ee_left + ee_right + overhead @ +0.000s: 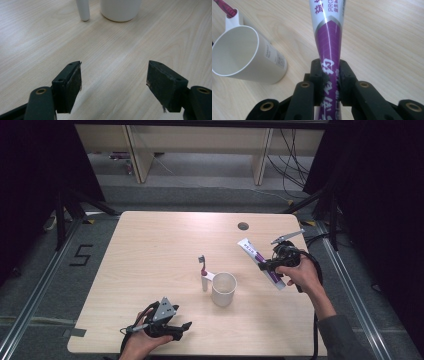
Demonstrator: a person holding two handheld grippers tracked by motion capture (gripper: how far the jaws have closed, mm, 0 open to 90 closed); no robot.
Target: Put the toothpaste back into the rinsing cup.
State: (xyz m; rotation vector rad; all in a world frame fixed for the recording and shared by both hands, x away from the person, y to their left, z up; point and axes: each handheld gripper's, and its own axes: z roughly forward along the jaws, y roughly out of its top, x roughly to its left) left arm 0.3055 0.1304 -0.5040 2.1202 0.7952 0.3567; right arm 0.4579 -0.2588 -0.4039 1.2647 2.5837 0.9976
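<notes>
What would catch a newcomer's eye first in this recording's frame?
The purple and white toothpaste tube stands out, clamped between the jaws of the right gripper above the table's right side. Next comes the white cup at the table's middle, with a toothbrush standing in its side holder. The left gripper waits open near the front edge of the table.

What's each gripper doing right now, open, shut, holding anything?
Left gripper: open, nothing between the jaws, resting near the table's front edge.
Right gripper: shut on the tube, held above the table.
</notes>
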